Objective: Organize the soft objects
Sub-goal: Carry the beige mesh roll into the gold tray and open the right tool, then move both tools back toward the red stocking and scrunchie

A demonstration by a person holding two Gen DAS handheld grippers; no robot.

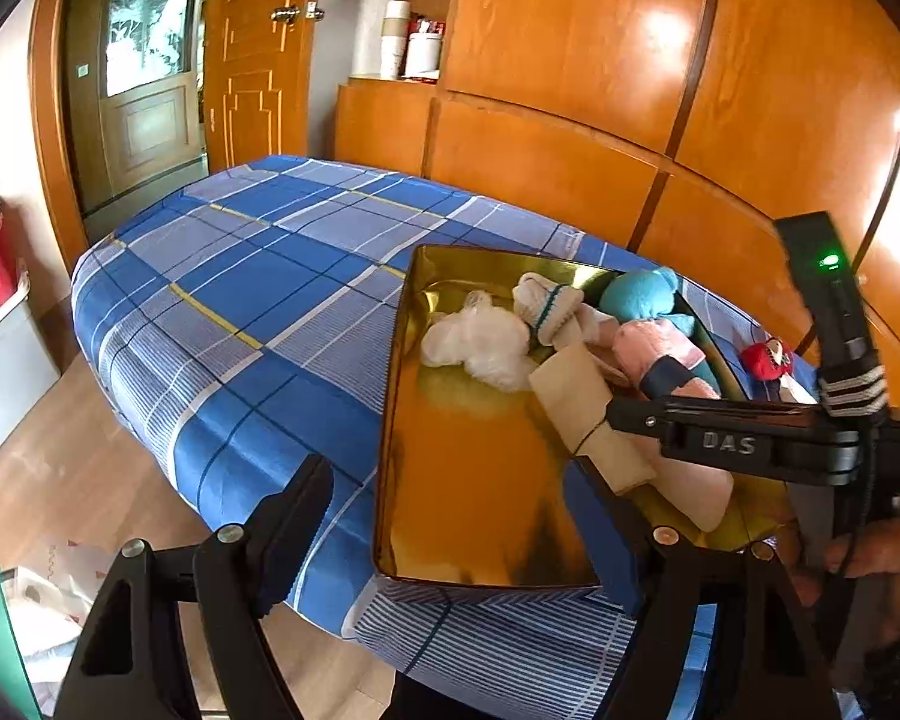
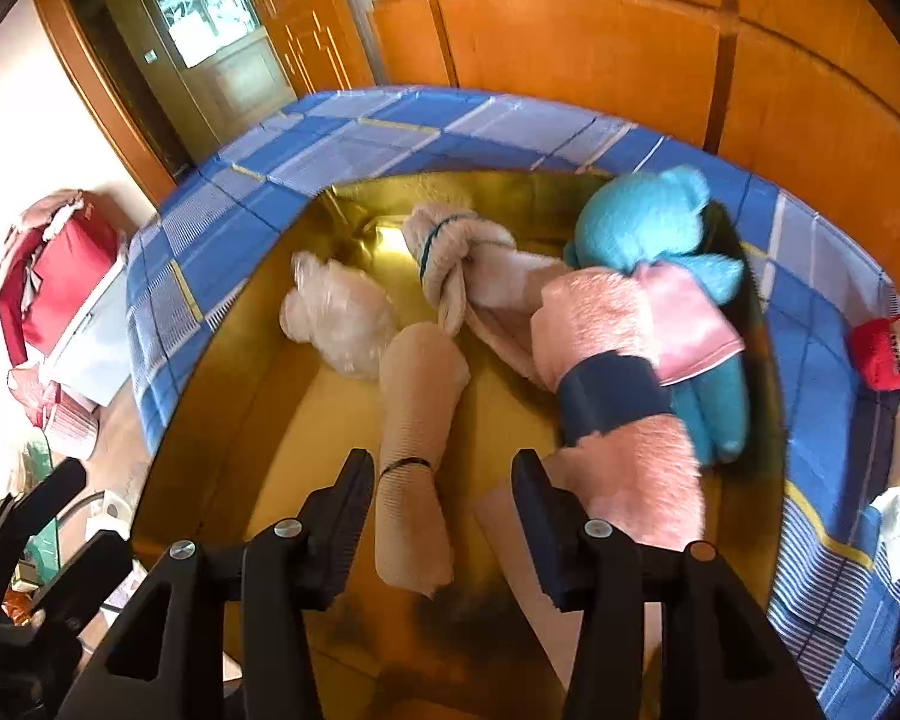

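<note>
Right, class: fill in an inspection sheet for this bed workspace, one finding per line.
Surface: blue plaid bedsheet, gold box on it.
Job's things: in the box, beige rolled cloth, knotted white sock, pink towel roll, blue plush, white plastic bag.
Clutter: red plush toy on the sheet beside the box.
Grippers: left gripper open, empty; right gripper open astride the beige roll, pads clear.
Cables: black cable on the right gripper.
Surroundings: wooden cabinets, door.

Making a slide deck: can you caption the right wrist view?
Right gripper open over a rolled beige cloth lying in the gold box among other soft things.
</note>
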